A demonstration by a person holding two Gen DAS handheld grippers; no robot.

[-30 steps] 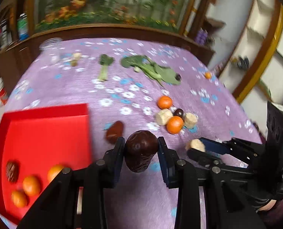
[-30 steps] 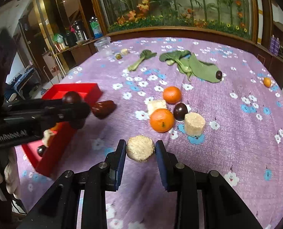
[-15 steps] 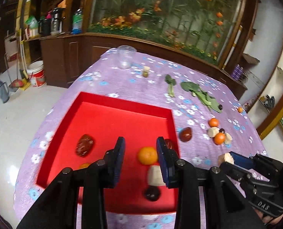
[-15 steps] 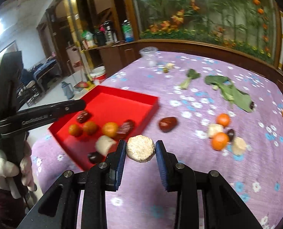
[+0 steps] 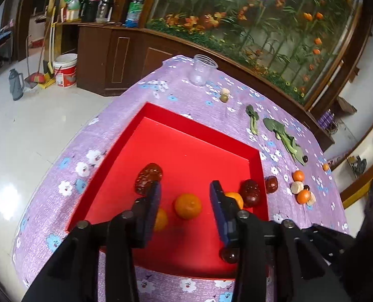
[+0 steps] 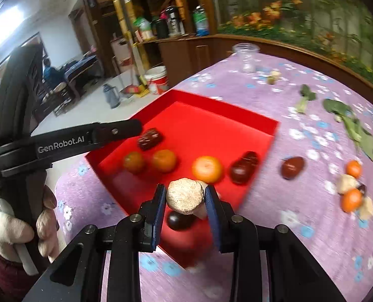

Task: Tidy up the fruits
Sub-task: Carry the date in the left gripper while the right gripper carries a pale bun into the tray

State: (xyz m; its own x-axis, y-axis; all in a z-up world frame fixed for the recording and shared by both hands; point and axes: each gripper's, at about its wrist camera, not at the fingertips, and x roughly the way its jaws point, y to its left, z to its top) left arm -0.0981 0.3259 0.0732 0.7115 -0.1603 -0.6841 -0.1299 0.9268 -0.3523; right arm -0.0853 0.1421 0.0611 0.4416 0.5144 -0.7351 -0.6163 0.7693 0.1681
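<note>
My left gripper (image 5: 185,188) hangs over the red tray (image 5: 204,125), its jaws opening with nothing between them; an orange (image 5: 188,209) lies on the tray floor below the gap. The tray also holds a wrinkled date (image 5: 148,177), a dark red fruit (image 5: 250,192), more oranges and a dark plum (image 5: 229,254). My right gripper (image 6: 185,193) is shut on a rough beige round piece (image 6: 185,198) above the tray's near corner (image 6: 186,246). In the right wrist view the left gripper's finger (image 6: 116,130) reaches over the tray from the left.
On the purple flowered cloth lie a dark red fruit (image 6: 292,167), a cluster of oranges and beige pieces (image 6: 352,193), leafy greens (image 5: 284,136) and a clear jar (image 5: 202,73). The table edge drops to a tiled floor with a bucket (image 5: 65,70). A gloved hand (image 6: 10,226) grips the left tool.
The left gripper swung from the cloth to over the tray, let go of its dark fruit and widened its jaws. The right gripper carried the beige piece left to the tray's near corner.
</note>
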